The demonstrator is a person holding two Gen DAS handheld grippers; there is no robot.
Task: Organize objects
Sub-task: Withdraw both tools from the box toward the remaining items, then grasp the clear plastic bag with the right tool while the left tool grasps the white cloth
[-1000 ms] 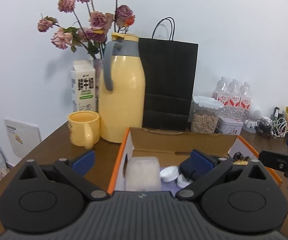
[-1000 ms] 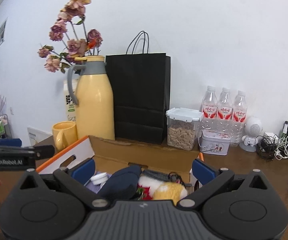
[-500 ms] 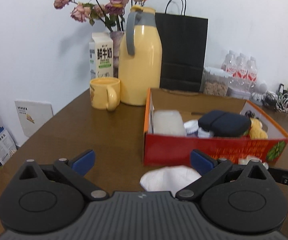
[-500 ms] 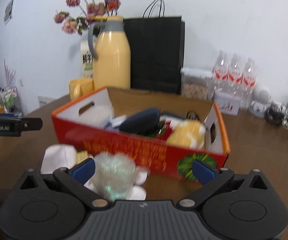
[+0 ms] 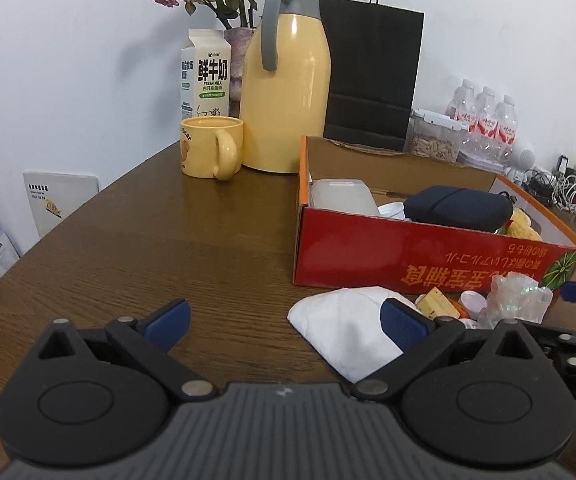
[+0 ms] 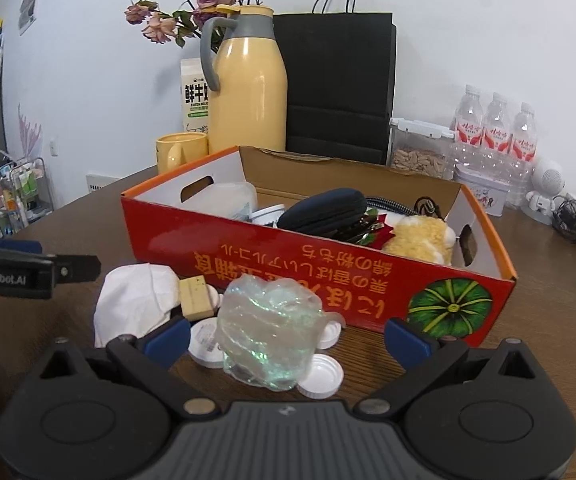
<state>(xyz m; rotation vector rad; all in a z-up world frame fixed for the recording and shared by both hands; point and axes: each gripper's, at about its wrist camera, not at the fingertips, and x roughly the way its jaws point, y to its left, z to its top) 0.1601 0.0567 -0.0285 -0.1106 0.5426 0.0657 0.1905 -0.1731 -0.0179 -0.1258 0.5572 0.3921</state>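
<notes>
Right wrist view: red box [image 6: 288,268] is the landmark; loose clutter lies on the table [image 6: 548,300] before its near wall. The crumpled clear wrap [image 6: 267,336] sits between the right tool [image 6: 288,338] fingers, spread wide, empty. The left tool [image 5: 283,322], also open, faces the white cloth [image 5: 348,328].

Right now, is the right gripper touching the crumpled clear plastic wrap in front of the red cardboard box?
Apart. In the right wrist view the right gripper is open, and the plastic wrap sits between its blue fingertips with gaps either side.

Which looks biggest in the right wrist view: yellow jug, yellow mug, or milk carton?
1. Yellow jug, clearly largest.
2 and 3. Milk carton and yellow mug are unsure: the jug hides part of the carton.
</notes>
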